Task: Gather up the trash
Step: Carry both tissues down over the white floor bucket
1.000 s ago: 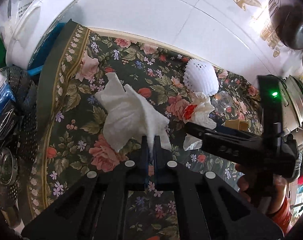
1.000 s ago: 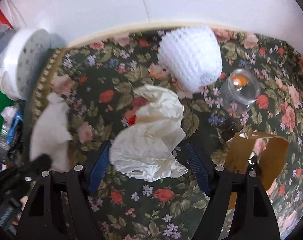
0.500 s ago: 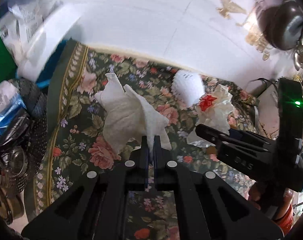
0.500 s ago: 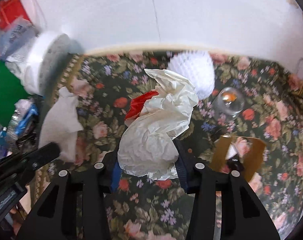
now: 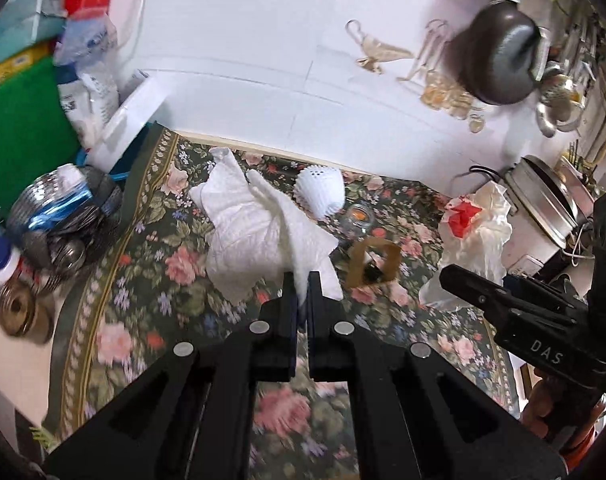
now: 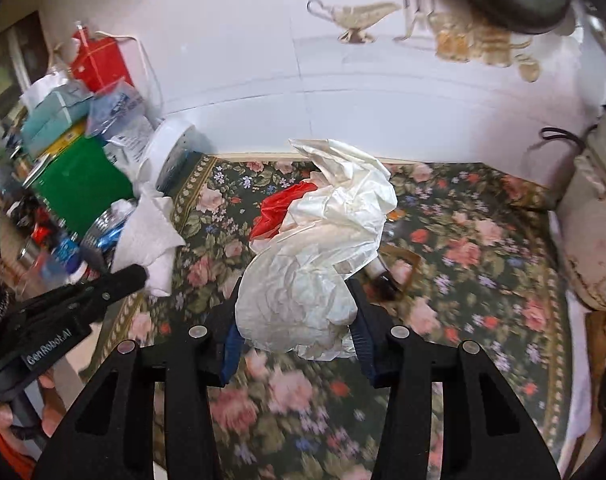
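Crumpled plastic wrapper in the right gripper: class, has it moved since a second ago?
Yes. The crumpled plastic wrapper has been lifted off the floral tablecloth, rising clear of the brown cardboard piece and held by the right gripper.

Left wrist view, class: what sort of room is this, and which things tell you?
Probably a home kitchen: a dark pan hangs on the white tiled wall, and a steel pot stands beside the floral tablecloth.

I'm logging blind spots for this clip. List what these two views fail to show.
1. White foam net: right wrist view, hidden behind the crumpled plastic bag in the right gripper.
2. Small glass jar: same view, only a sliver shows beside that bag.
3. Tissue in the left gripper: right wrist view, lower part hidden by that gripper's finger.
4. Any trash bin: in neither view.
5. Floral cloth: near part blurred.
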Demonstrator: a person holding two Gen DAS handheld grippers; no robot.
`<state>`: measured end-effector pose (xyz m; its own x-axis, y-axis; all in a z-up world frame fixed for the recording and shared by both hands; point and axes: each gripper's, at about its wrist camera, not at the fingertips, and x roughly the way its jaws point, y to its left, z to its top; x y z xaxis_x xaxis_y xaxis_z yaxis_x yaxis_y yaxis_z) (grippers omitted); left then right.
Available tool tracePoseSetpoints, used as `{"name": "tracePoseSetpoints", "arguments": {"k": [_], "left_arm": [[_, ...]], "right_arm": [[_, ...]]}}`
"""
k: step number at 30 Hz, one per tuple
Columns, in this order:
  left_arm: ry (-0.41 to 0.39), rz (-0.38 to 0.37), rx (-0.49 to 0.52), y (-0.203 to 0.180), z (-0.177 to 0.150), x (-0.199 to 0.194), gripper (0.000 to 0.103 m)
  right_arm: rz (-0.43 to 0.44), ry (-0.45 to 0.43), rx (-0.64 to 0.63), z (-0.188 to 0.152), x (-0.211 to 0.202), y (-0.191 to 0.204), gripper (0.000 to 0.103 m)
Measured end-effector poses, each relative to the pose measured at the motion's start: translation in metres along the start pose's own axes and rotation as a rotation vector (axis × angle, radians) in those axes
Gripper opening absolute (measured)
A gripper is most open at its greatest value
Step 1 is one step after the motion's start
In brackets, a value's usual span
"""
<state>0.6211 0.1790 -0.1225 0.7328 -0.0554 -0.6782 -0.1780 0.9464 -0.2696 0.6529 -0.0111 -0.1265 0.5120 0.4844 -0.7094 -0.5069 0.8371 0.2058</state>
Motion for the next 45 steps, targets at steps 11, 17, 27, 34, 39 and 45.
{"name": "tracePoseSetpoints", "arguments": {"k": [11,17,27,34,39,45], "left_arm": [[-0.015,0.021,0.008,-0.04,-0.06,-0.067,0.002],[0.013,-0.018,0.045,-0.045,-0.094,-0.091,0.002],[0.087,-0.092,0.13,-0.022,-0.171,-0.142,0.002],[0.193,-0.103,0.132,0.008,-0.24,-0.16,0.002],[0.296,-0.116,0.124,0.022,-0.281,-0.156,0.002],[0.409,-0.135,0.1,0.031,-0.33,-0.126,0.002]], "right_arm": [[0.026,-0.004,-0.006,-0.053,-0.06,-0.018,0.043],[0.011,-0.022,0.024,-0.084,-0.09,-0.011,0.043],[-0.059,-0.007,0.084,-0.16,-0.126,0.042,0.043],[-0.078,0.059,0.122,-0.231,-0.133,0.081,0.043],[-0.094,0.137,0.19,-0.277,-0.134,0.089,0.043],[-0.142,0.23,0.231,-0.32,-0.122,0.081,0.043]]}}
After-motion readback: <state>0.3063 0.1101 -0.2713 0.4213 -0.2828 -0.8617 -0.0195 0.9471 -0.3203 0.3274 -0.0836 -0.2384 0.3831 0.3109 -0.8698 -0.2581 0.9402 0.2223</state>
